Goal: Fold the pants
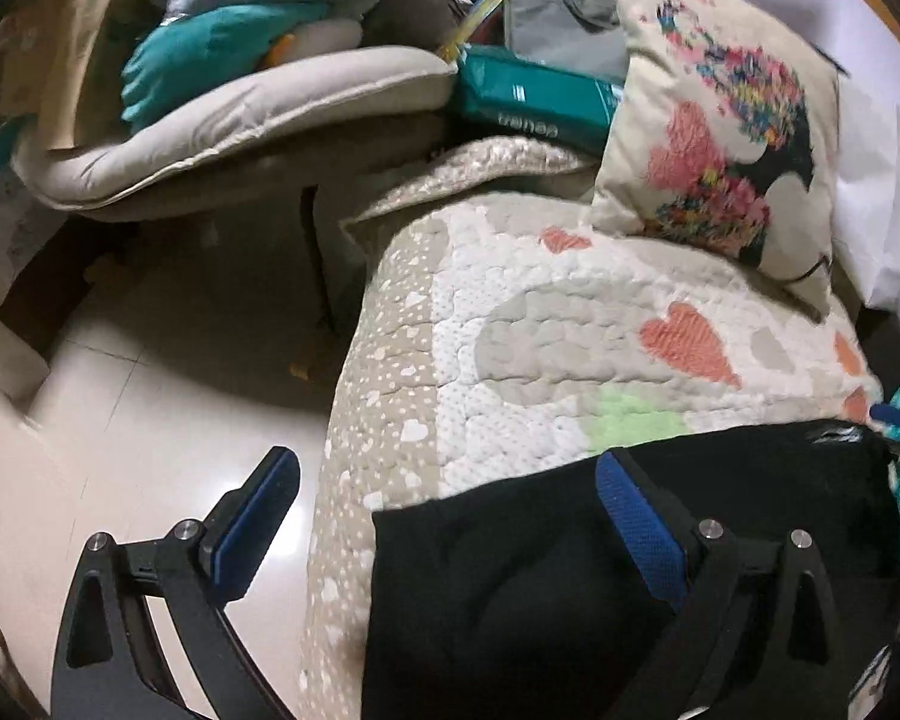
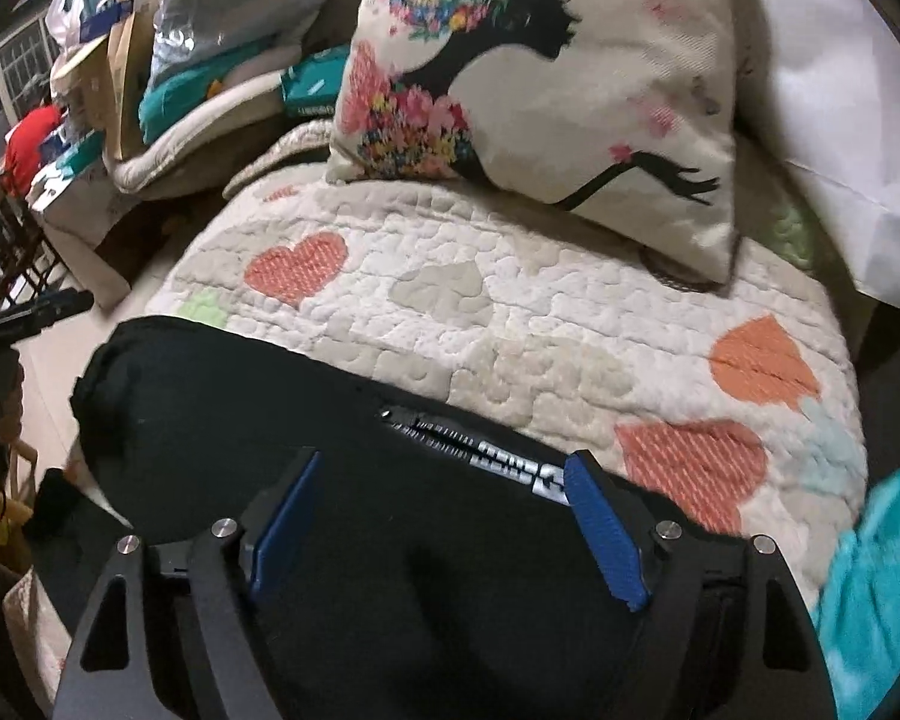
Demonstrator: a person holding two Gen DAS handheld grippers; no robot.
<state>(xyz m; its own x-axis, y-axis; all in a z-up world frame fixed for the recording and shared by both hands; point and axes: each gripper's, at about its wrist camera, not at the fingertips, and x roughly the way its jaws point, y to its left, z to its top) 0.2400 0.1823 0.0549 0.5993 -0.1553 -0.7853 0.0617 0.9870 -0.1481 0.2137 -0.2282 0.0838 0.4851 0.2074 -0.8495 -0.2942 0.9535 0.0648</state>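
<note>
Right wrist view: black fabric pants (image 2: 258, 414) spread crosswise over heart-patterned quilted bedcover (image 2: 450, 300), waistband edge just ahead of wide-open, empty right gripper (image 2: 438, 486); left gripper (image 1: 444, 492) likewise agape, straddling the pants' left end at the bed's corner.

I count one pair of black pants (image 2: 282, 414), one printed cushion (image 2: 546, 78), one heart-patterned quilt (image 2: 450, 276) on the bed, one teal packet (image 1: 534, 99) far left, and my two tools (image 1: 450, 531) (image 2: 444, 531).
</note>
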